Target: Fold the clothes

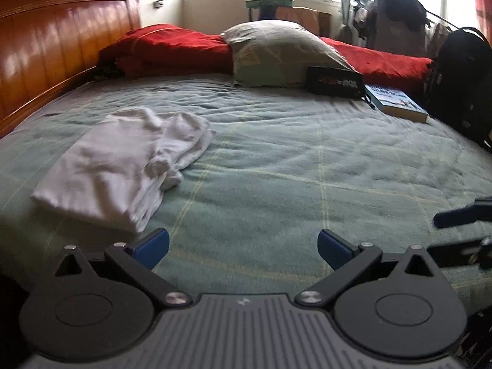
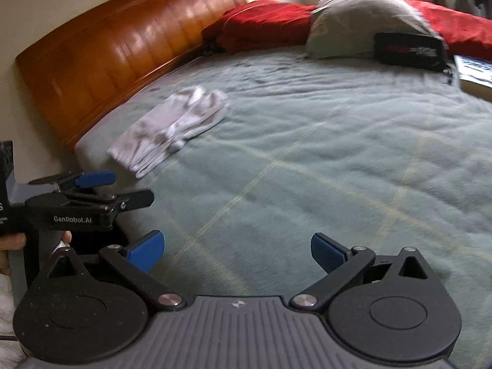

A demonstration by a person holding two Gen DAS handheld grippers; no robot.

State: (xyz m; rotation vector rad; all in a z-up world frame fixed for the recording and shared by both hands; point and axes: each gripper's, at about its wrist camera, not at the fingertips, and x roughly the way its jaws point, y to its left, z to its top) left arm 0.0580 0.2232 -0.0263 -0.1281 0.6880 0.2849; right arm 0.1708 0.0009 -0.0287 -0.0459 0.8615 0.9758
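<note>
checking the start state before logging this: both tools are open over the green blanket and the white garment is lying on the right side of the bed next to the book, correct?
One detail is off. The white garment lies on the left side of the bed, near the wooden headboard, far from the book; the left wrist view shows this. Both the left tool and right tool are open over the green blanket.

A white garment [image 1: 113, 166] lies folded on the green bedspread [image 1: 276, 160], near the wooden headboard [image 1: 55, 49] side of the bed. It forms a rough flat rectangle, with layered edges showing at the near end and a looser, rumpled bunch of fabric along its right side. Nothing touches it.
</note>
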